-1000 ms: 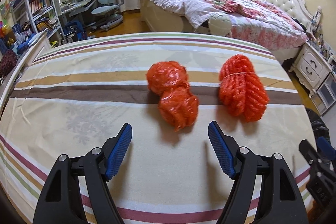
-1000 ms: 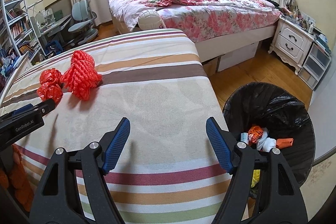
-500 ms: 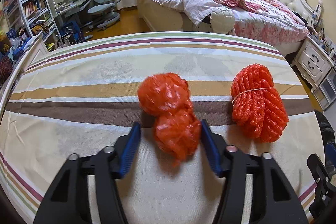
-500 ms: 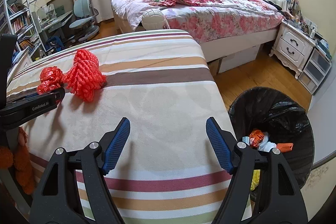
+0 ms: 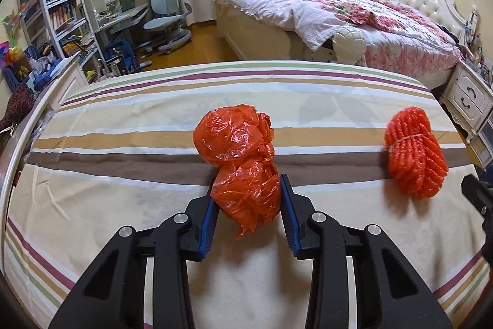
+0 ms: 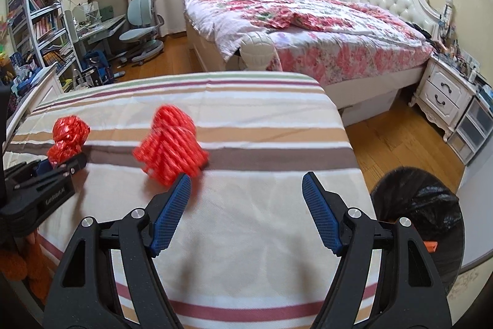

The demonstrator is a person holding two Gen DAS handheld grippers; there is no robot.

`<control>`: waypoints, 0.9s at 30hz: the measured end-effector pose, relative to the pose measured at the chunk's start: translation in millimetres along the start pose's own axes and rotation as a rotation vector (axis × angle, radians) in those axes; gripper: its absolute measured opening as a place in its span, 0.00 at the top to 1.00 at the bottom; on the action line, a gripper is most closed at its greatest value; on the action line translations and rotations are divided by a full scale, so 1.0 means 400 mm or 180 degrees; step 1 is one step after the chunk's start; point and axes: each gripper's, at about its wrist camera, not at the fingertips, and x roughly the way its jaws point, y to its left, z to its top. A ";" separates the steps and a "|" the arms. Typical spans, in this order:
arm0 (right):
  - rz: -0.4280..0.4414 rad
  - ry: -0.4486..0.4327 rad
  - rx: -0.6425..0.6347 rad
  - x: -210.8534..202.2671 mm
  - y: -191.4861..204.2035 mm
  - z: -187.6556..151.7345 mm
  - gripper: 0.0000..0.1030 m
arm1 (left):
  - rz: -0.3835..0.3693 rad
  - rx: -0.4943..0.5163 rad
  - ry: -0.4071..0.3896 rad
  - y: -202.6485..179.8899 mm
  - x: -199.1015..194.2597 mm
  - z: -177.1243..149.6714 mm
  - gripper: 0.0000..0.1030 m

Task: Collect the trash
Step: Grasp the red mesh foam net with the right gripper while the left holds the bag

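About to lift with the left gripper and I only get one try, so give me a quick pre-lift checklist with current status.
1. Crumpled orange plastic bag sits between the left gripper fingers: ok.
2. Grip firm: not ok yet, jaws closing; pads touch the bag's sides.
3. Whole bag captured: not ok, only the near lobe is between the fingers.
4. Orange net bundle apart from the bag: ok.
5. Right gripper open, holding nothing, out of the way: ok.
6. Black-lined trash bin beside the striped bed, open: ok.

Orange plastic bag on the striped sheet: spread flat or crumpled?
Crumpled. The orange plastic bag is wadded into two lumps; the left gripper is closing around the nearer lump.
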 end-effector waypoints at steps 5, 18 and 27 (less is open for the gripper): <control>0.0125 -0.0049 -0.0051 0.010 0.049 0.041 0.29 | 0.0143 -0.0068 -0.0074 0.062 -0.013 0.005 0.63; 0.0134 0.0177 -0.0168 0.114 0.140 0.070 0.24 | 0.0273 -0.0232 -0.0059 0.160 -0.012 -0.017 0.63; 0.0146 0.0352 -0.0108 0.148 0.139 0.044 0.34 | 0.0181 -0.0269 0.0004 0.158 -0.006 -0.037 0.63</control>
